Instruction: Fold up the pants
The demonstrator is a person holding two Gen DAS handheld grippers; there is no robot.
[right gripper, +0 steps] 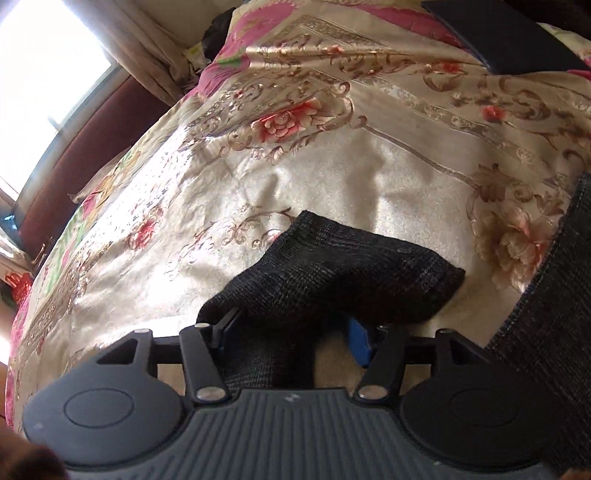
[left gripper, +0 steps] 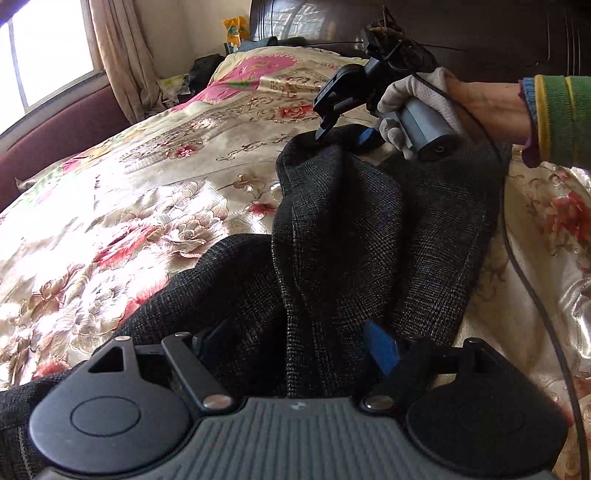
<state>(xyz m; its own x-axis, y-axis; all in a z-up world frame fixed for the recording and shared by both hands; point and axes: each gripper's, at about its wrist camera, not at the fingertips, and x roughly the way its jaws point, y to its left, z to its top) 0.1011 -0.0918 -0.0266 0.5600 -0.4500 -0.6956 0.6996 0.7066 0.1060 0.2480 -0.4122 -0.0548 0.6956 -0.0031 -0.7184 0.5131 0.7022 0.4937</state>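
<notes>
Both wrist views close, angled down onto pants (left gripper: 354, 236).

Home bedroom, floral bedspread (left gripper: 147, 192), dark wooden headboard (left gripper: 480, 37), curtained window (left gripper: 48, 48)

The pants (left gripper: 351, 229) lie on the bed (left gripper: 147, 192), stretching from the left tool (left gripper: 295, 350) at 6 o'clock up to the right tool (left gripper: 343, 129) at 1 o'clock. The headboard (left gripper: 480, 33) stands behind at 12, the window (left gripper: 44, 48) at 10.
</notes>
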